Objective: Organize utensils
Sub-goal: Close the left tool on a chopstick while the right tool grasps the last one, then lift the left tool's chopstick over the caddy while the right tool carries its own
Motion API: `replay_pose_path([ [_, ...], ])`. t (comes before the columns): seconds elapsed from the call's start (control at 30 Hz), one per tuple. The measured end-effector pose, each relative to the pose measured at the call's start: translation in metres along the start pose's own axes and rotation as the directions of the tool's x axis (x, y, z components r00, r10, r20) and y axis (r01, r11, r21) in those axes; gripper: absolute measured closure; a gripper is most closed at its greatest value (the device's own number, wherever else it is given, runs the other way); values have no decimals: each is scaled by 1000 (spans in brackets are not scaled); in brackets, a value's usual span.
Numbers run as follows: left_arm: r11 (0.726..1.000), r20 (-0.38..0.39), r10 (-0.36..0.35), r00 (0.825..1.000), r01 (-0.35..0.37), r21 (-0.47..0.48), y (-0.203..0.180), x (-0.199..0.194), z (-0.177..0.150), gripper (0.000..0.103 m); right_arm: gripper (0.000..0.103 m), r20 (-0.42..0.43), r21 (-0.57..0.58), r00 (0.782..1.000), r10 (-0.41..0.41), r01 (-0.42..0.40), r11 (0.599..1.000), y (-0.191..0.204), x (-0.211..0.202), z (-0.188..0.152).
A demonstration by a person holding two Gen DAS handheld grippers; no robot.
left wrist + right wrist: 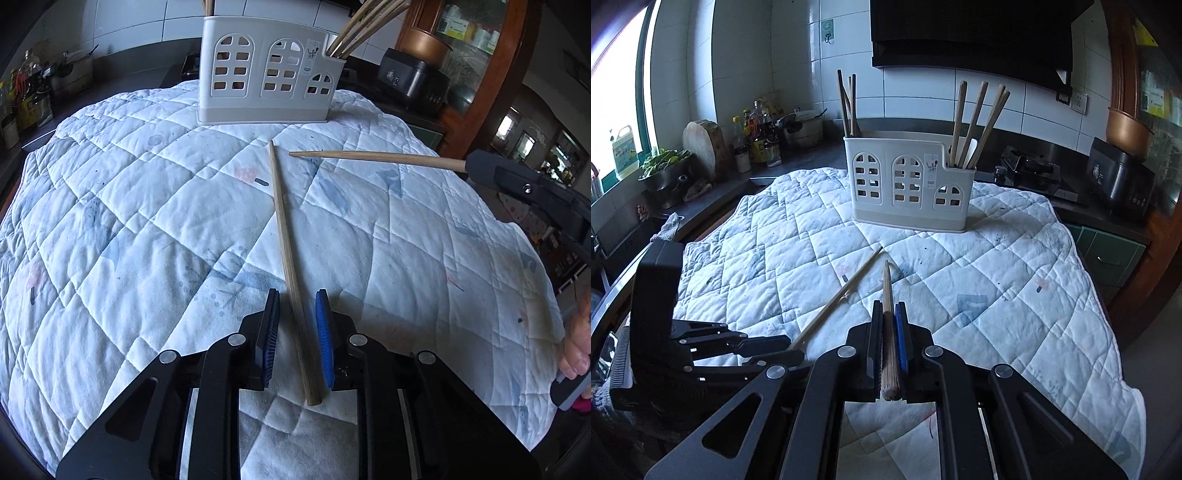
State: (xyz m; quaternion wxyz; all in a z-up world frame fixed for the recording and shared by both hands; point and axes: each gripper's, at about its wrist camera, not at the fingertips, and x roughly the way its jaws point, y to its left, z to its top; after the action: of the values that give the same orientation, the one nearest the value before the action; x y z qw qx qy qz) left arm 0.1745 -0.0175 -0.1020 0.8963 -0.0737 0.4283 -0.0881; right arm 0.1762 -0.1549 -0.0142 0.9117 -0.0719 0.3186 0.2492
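The right gripper [888, 314] is pinched on one chopstick [887, 317]; the left gripper [296, 306] is spread around another [288, 251] on the quilt [129, 221] (pads not touching). Either may be levered askew before the holder [908, 177] is reached.

Surface: quilt [147, 206], white, pale prints, spread over the table.
Holder: rack [266, 74] stands on it, far ahead of the left claw [295, 332].
Loose: chopstick [284, 236] lies flat, near end between that claw's fingers, tip toward the rack.
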Motion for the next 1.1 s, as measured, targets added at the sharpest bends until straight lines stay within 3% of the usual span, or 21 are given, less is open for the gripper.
replay_pose_path([
  [0.13,1000,-5,28,1000,-28,0,1,2,4,95,96,16,-4,1000,0,0,1000,0,-5,5],
  [0.27,1000,-6,30,1000,-30,5,2,-1,8,97,96,19,-6,1000,-1,2,1000,-3,-8,10],
  [0.7,1000,179,-1,984,-4,30,21,-61,66,97,96,13,-10,999,36,-35,999,-20,-16,62],
  [1.1,997,241,-38,970,20,74,27,-86,115,97,96,21,-71,998,54,-53,996,-22,-23,125],
])
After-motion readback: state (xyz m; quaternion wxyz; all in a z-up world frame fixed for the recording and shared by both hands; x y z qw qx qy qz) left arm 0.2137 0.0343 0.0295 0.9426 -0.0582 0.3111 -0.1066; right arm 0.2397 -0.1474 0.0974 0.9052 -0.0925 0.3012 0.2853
